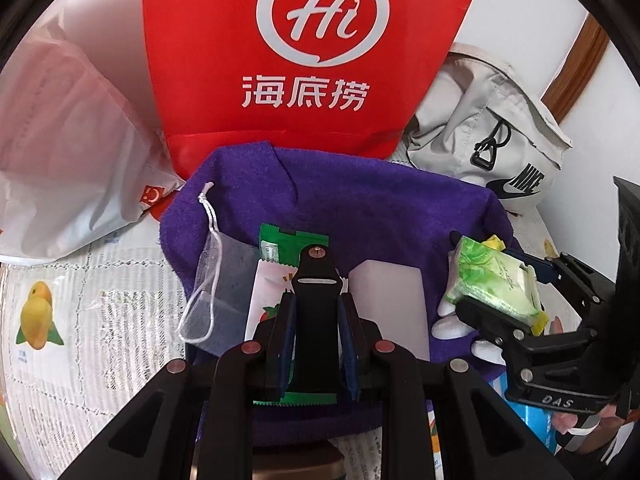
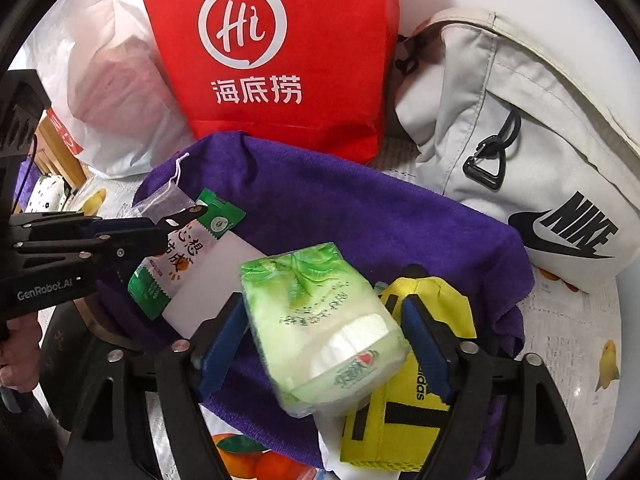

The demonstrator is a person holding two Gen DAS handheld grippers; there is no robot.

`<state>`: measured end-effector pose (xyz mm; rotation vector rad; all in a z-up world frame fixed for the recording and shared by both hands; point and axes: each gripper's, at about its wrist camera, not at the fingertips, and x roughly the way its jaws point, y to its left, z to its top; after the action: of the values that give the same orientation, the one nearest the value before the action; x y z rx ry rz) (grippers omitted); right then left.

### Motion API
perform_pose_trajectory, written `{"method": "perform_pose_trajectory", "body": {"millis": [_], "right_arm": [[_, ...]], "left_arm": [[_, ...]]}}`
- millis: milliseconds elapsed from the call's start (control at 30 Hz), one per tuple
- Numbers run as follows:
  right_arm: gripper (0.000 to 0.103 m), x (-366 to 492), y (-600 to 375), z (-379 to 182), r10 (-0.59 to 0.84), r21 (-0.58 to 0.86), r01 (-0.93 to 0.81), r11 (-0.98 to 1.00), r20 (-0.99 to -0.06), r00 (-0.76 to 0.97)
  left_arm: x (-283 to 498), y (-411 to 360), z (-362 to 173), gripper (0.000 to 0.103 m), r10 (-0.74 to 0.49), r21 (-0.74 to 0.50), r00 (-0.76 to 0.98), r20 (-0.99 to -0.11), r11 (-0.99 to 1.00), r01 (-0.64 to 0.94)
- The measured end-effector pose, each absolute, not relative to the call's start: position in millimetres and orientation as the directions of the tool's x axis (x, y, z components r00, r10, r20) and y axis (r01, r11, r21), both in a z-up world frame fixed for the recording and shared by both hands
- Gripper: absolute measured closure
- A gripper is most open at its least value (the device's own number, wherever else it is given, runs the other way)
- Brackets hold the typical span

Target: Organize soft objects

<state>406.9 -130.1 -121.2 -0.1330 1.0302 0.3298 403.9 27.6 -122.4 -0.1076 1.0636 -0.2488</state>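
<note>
Right, the green tissue pack (image 2: 320, 332) sits between the right gripper (image 2: 324, 344) fingers, tilted, hovering just above the purple towel (image 2: 360, 216). The blue pads (image 2: 424, 344) stand a touch clear of its sides, so that gripper looks released rather than clenched on it; from the left wrist view the pack (image 1: 496, 280) lies across the right gripper (image 1: 504, 308), and whether a pad touches it there I cannot tell. Under it lies a yellow adidas pouch (image 2: 396, 412), partly covered by the pack.

Over to the left gripper (image 2: 192, 216): it is clamped on a green-and-white snack sachet (image 2: 180, 256), held by its upper part above the towel. In its own camera the left gripper (image 1: 316, 312) has narrow jaws with the sachet (image 1: 272, 276) pinched between them. Just beside the sachet a white foam-like block (image 1: 386, 304) rests on the towel (image 1: 360, 200), and on the other side a small mesh drawstring pouch (image 1: 216, 280) lies on the towel's edge.

Behind the towel stands a red Haidilao bag (image 2: 272, 60). A white plastic bag (image 1: 60, 152) slumps to its left, a grey Nike bag (image 2: 520, 140) to its right. Everything rests on a fruit-print tablecloth (image 1: 80, 320).
</note>
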Motion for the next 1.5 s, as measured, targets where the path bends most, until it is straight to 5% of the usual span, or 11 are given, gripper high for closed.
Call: {"method": "perform_pose_trajectory", "body": {"millis": [400, 533, 800, 1000, 1167, 1500], "right_arm": [[0.018, 404.9, -135.8, -108.0, 0.249, 0.106, -0.311, 0.944, -0.848, 0.467], [0.018, 395.2, -139.3, -97.9, 0.25, 0.103, -0.309, 0.945, -0.839, 0.484], [0.018, 363.8, -153.0, -80.9, 0.237, 0.096, -0.286, 0.954, -0.825, 0.513], [0.018, 329.2, -166.3, -67.5, 0.228, 0.119, -0.234, 0.965, -0.821, 0.524], [0.018, 293.8, -171.3, -56.3, 0.214, 0.119, -0.206, 0.971, -0.818, 0.535], [0.004, 215.9, -176.2, -32.4, 0.172, 0.074, -0.186, 0.98, -0.787, 0.593]], "left_arm": [[418.4, 14.6, -133.3, 0.082, -0.276, -0.227, 0.421, -0.864, 0.96, 0.163], [418.7, 15.4, -130.0, 0.049, -0.264, -0.221, 0.418, -0.869, 0.964, 0.149], [394.0, 19.0, -107.9, 0.047, -0.235, -0.184, 0.438, -0.867, 0.97, 0.158], [350.5, 14.4, -86.3, 0.037, -0.16, -0.1, 0.463, -0.872, 0.983, 0.151], [308.3, 13.1, -66.9, 0.013, -0.118, -0.065, 0.494, -0.861, 0.99, 0.124], [220.4, 13.6, -36.8, 0.004, -0.055, -0.028, 0.555, -0.83, 0.998, 0.057]]}}
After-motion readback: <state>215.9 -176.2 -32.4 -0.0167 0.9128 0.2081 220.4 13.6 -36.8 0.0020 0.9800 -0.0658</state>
